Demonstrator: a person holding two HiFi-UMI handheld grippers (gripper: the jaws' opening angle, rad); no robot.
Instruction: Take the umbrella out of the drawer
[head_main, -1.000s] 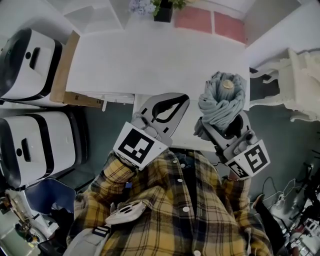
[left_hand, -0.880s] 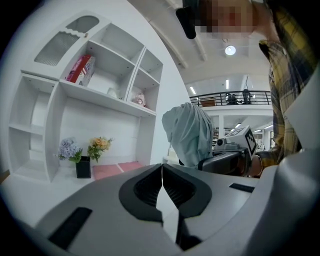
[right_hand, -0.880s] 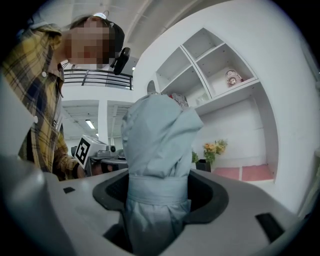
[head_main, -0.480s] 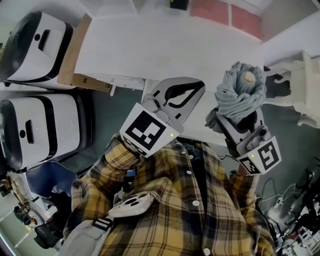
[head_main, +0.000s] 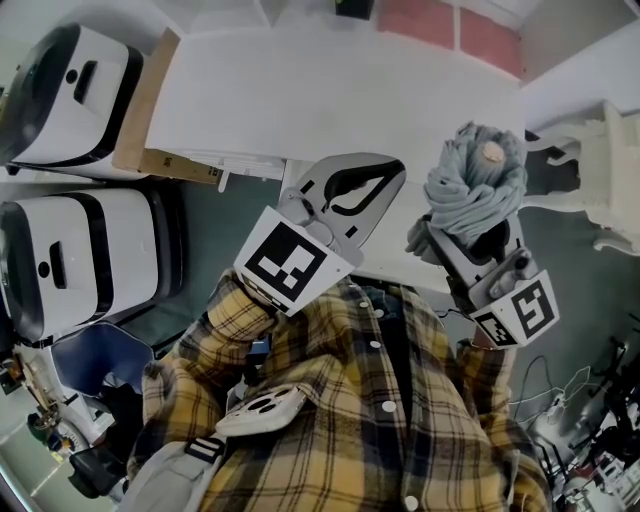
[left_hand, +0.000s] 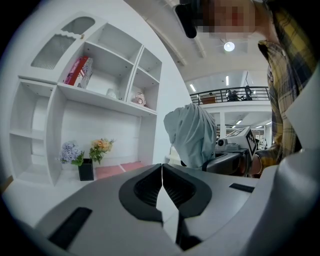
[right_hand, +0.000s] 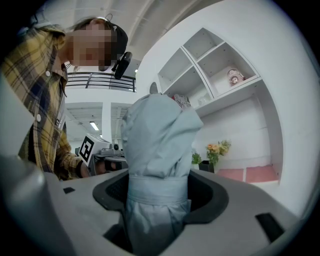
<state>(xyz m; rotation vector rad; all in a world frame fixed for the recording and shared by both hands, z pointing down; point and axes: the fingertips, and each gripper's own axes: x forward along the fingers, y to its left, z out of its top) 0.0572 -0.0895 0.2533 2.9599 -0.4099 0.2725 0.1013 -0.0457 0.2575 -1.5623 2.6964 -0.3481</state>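
Firmly, the right gripper (right_hand: 159, 195) clamps the folded pale grey-blue fabric umbrella (right_hand: 157, 135), held upright over the white tabletop (head_main: 300, 100). The umbrella's lower end is hidden between the jaws. Just beside it, the left gripper (left_hand: 161, 175) has its jaws pressed together on nothing. A yellow checked shirt (head_main: 350, 420) blocks whatever lies below both.

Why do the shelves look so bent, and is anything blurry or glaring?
Left gripper view: the wide lens bows the shelves, corners go black, a ceiling lamp glares. Right gripper view: same bowing, umbrella sharp. Head view: the white table looks washed out.
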